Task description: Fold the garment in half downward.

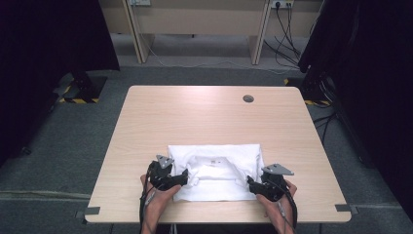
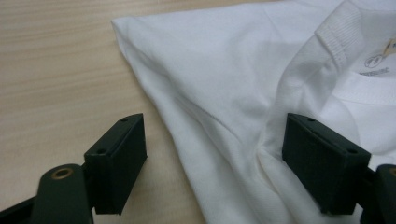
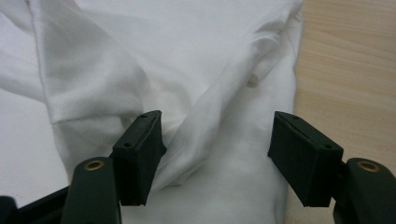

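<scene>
You're holding both claws open and gripping nothing, left claw (image 1: 186, 176) at the left side and right claw (image 1: 249, 182) at the right side of the folded white shirt (image 1: 214, 168) lying by the table's (image 1: 195, 112) near edge, its long axis running left-right between them.

We are looking at what seems a lab or a recording room in an office building, not a home. A plain light wooden table (image 1: 214, 117) with a round cable hole (image 1: 248, 98) stands alone on grey carpet floor (image 1: 73, 146). Black curtains (image 1: 53, 39) hang at both sides, one beside a dark stand with yellow-and-black hazard tape (image 1: 78, 100) at its foot. Behind, we see a beige panelled bench or desk (image 1: 195, 19), with wall sockets (image 1: 281, 4) and loose black cables (image 1: 287, 44) trailing down to the floor.
</scene>
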{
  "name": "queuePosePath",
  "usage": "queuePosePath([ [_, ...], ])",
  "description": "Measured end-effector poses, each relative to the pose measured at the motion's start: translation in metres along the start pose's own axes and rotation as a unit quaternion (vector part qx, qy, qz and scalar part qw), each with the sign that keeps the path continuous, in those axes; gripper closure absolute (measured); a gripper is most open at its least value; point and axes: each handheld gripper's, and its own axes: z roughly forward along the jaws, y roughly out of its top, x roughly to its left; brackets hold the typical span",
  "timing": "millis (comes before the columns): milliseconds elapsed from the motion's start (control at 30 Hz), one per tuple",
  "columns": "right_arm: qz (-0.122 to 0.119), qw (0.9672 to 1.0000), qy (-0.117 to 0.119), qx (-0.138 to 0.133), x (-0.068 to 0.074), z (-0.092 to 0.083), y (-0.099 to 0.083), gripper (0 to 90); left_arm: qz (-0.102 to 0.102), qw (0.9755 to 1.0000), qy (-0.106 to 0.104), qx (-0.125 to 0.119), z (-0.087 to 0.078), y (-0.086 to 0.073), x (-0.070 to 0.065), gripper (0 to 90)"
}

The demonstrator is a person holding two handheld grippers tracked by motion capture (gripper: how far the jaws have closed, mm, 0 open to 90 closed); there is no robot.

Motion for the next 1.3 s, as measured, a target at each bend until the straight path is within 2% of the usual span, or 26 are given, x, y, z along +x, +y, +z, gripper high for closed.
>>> queuePosePath([
  [200,0.004,0.9998,-0.005,0.017,-0.008,0.012,0.016,34.0,-0.001,1.0000,0.000,0.008,0.019,0.021,0.005,20.7],
  [433,0.005,0.9997,-0.006,0.022,-0.018,0.027,0.033,33.6,0.000,0.9998,-0.009,0.016,0.036,0.039,0.013,20.4],
  [467,0.005,0.9997,-0.005,0.024,-0.019,0.029,0.035,33.6,-0.010,0.9998,-0.012,0.008,0.038,0.041,0.016,20.3],
  [533,0.009,0.9997,0.001,0.025,-0.022,0.032,0.039,33.6,-0.010,0.9998,-0.012,0.008,0.038,0.041,0.016,20.8],
  [567,0.009,0.9997,0.001,0.025,-0.022,0.032,0.039,30.3,-0.021,0.9997,-0.015,-0.008,0.033,0.041,0.019,20.8],
  [600,0.009,0.9997,0.001,0.025,-0.022,0.032,0.039,30.3,-0.021,0.9997,-0.015,-0.008,0.033,0.041,0.019,19.6],
  [633,0.017,0.9998,0.005,0.009,-0.025,0.028,0.042,28.5,-0.021,0.9997,-0.015,-0.008,0.033,0.041,0.019,19.6],
  [667,0.017,0.9998,0.005,0.009,-0.025,0.028,0.042,28.5,-0.040,0.9983,-0.022,-0.036,0.023,0.042,0.021,19.6],
  [700,0.017,0.9998,0.005,0.009,-0.025,0.028,0.042,28.5,-0.040,0.9983,-0.022,-0.036,0.023,0.042,0.021,18.2],
  [733,0.020,0.9997,0.008,-0.014,-0.028,0.018,0.045,28.5,-0.043,0.9970,-0.033,-0.056,0.013,0.044,0.018,18.2],
  [767,0.020,0.9997,0.008,-0.014,-0.028,0.018,0.045,28.5,-0.043,0.9970,-0.033,-0.056,0.013,0.044,0.018,17.4],
  [800,0.016,0.9991,0.015,-0.037,-0.026,0.007,0.050,28.7,-0.043,0.9970,-0.033,-0.056,0.013,0.044,0.018,17.4],
  [833,0.016,0.9991,0.015,-0.037,-0.026,0.007,0.050,28.7,-0.041,0.9960,-0.046,-0.065,0.007,0.046,0.012,17.4],
  [867,0.016,0.9991,0.015,-0.037,-0.026,0.007,0.050,28.7,-0.041,0.9960,-0.046,-0.065,0.007,0.046,0.012,17.0],
  [900,0.012,0.9983,0.029,-0.050,-0.021,0.000,0.053,29.4,-0.039,0.9954,-0.050,-0.072,0.007,0.049,0.007,17.0],
  [967,0.007,0.9978,0.037,-0.055,-0.017,-0.002,0.055,30.0,-0.039,0.9954,-0.050,-0.072,0.007,0.049,0.007,16.9],
  [1133,0.008,0.9970,0.048,-0.060,-0.012,0.000,0.055,31.2,-0.022,0.9964,-0.055,-0.060,0.021,0.053,-0.008,17.3],
  [1267,0.007,0.9964,0.054,-0.065,-0.009,0.000,0.055,32.0,-0.022,0.9962,-0.059,-0.060,0.026,0.054,-0.012,21.0],
  [1300,0.005,0.9955,0.063,-0.071,-0.006,-0.001,0.056,32.6,-0.017,0.9965,-0.061,-0.054,0.030,0.055,-0.016,21.0],
])
